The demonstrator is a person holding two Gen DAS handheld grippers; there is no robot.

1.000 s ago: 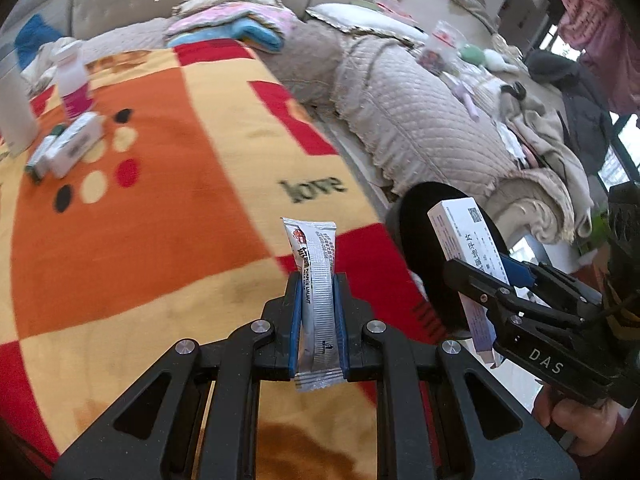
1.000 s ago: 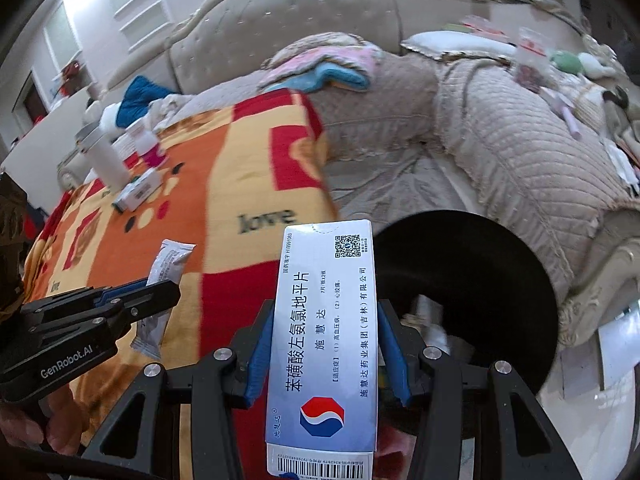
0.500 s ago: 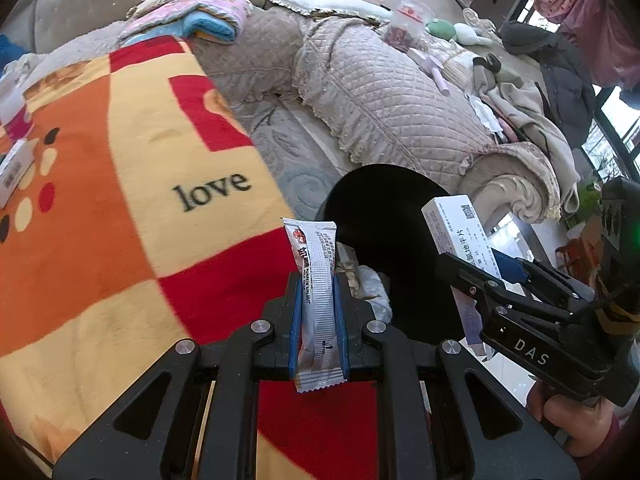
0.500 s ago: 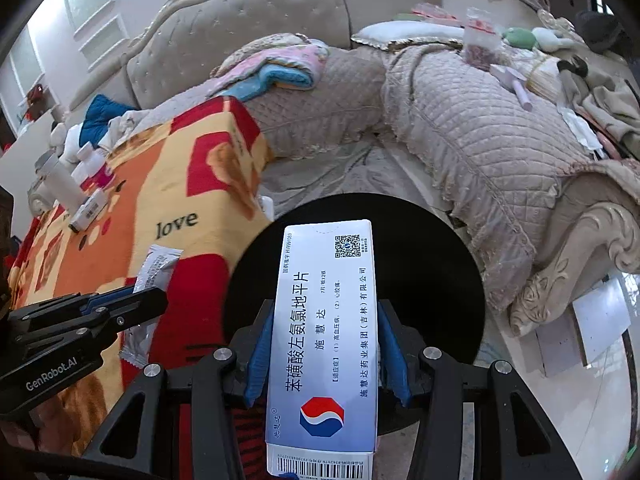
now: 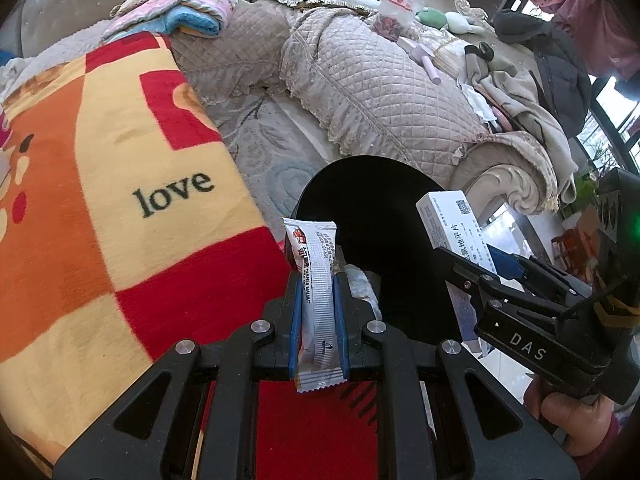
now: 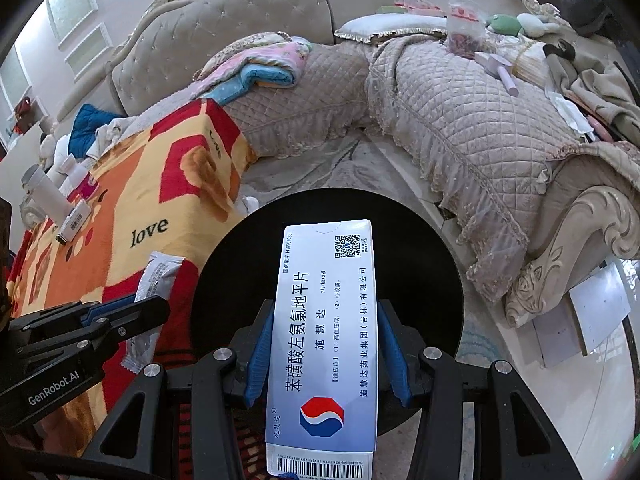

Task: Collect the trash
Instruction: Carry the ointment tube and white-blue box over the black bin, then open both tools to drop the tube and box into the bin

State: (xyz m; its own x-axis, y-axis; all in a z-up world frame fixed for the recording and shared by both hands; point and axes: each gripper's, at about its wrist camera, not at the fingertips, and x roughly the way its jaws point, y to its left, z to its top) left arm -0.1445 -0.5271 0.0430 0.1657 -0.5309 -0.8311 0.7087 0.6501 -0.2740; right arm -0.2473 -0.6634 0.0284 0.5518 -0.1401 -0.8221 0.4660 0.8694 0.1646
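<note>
Left hand-held gripper point(image 5: 316, 312) clamped tight on a sachet point(image 5: 316, 280); right hand-held gripper point(image 6: 322, 352) clamped on a medicine box point(image 6: 324, 336). Black bin point(image 6: 420, 248) just ahead and below both. Neither piece dropped yet; more clutter left far back on the blanket point(image 5: 100, 200).

Soft daylight fills both my views, coming from the windows point(image 5: 616, 120) at the right edge of my left wrist view, where the panes are blown out white. The sofa point(image 6: 460, 128) is evenly lit with only faint shadows under its frills. The black bin point(image 6: 420, 248) reads as a flat dark disc with no detail inside. Both views bend strongly toward the rim and end in black corners. The print on the box point(image 6: 324, 332) is sharp; far clutter is softer.
</note>
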